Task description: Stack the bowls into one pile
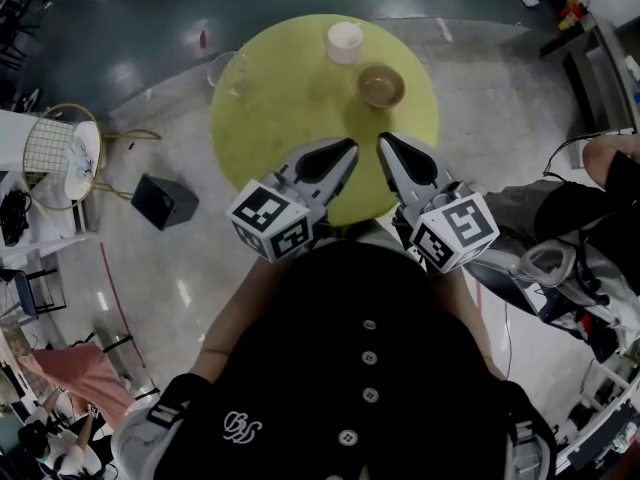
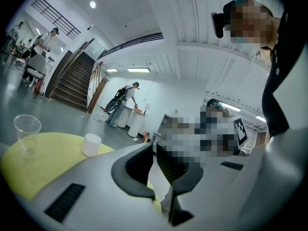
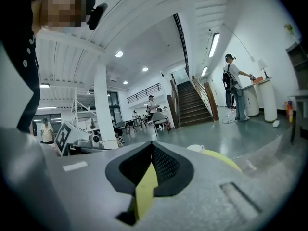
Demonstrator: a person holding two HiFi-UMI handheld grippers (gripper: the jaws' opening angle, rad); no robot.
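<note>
Tongs left [image 1: 351,146], tongs right [image 1: 382,139]: closed, empty

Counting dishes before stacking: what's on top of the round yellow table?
On the round yellow table: a small white bowl, a brown bowl beside it, a clear plastic cup at the left edge. The left gripper and right gripper cover its near edge, so that part is unseen.
</note>
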